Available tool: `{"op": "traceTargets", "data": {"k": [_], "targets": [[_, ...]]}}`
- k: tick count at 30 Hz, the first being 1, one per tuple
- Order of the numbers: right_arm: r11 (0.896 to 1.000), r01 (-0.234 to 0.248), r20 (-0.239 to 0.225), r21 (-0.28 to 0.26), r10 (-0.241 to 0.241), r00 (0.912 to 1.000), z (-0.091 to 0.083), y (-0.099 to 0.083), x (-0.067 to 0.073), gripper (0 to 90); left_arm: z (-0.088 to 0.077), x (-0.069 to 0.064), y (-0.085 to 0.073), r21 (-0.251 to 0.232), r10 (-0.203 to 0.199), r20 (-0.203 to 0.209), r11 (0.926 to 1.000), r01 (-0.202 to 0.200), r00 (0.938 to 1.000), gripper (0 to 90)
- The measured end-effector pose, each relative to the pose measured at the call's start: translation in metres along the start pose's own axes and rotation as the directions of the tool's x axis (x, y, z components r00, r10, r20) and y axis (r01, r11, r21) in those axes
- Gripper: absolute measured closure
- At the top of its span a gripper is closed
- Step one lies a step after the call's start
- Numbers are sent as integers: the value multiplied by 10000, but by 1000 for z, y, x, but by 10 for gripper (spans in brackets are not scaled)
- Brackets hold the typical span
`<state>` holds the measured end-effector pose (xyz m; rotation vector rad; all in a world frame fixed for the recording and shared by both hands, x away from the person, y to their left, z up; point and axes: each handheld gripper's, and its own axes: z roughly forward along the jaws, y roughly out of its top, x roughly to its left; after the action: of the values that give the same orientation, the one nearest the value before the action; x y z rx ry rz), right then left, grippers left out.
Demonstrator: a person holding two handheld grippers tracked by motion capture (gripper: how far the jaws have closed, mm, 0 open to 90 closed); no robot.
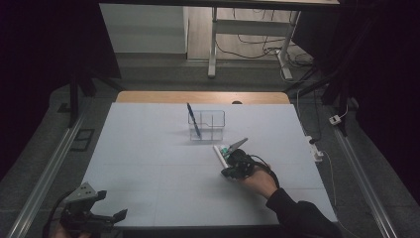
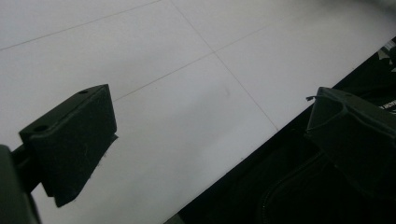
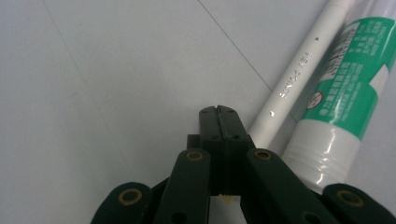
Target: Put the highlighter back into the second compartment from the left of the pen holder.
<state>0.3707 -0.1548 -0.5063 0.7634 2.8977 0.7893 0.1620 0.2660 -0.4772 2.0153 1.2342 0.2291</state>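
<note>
Tube (image 3: 348,88) w/ green label, unreadable small print, beside shut right gripper (image 3: 219,114).

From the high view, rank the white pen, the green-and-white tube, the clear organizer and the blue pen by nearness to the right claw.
1. White pen and green-and-white tube: both lie right at the right claw, just beyond its shut tips; too close to call.
2. Clear organizer: farther back, mid-table.
3. Blue pen: standing tilted at the organizer's left end, slightly farther.
</note>
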Motion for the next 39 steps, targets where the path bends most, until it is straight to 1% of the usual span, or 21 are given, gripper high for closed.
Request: {"op": "traceTargets", "data": {"k": [9, 11, 14, 17, 19, 21, 26, 35, 39], "targets": [[9999, -121, 96, 23, 120, 9999, -6, -8, -3, 897, 0, 0, 0, 18, -2, 7, 10000, 2, 10000, 17], [9998, -146, 102, -96, 147, 9998, -9, -9, -2, 896, 0, 0, 0, 21, -5, 4, 10000, 5, 10000, 17], [9990, -160, 174, -420, 167, 9997, -18, -9, -1, 894, 0, 0, 0, 17, -20, 6, 10000, 20, 10000, 17], [9964, -410, 334, -746, 436, 9985, -26, -13, -2, 828, 0, 0, 0, 27, -16, 2, 10000, 16, 10000, 17], [9952, -551, 488, -807, 592, 9970, -29, -15, -3, 794, 0, 0, 0, 38, -15, -2, 10000, 15, 10000, 17], [9952, -622, 622, -755, 670, 9958, -29, -18, -3, 757, 1, 0, 1, 46, -15, -3, 10000, 15, 10000, 17], [9967, -668, 889, -465, 707, 9935, -24, -20, -1, 707, 1, 0, 1, 56, -7, -24, 10000, 7, 10000, 17], [9975, -701, 1185, -10, 697, 9905, -14, -20, -1, 702, 1, 0, 1, 58, 5, -24, 10000, -5, 10000, 18], [9973, -728, 1291, 20, 719, 9890, -12, -19, -1, 728, 1, 0, 1, 60, 3, -27, 10000, -3, 10000, 18]]}}
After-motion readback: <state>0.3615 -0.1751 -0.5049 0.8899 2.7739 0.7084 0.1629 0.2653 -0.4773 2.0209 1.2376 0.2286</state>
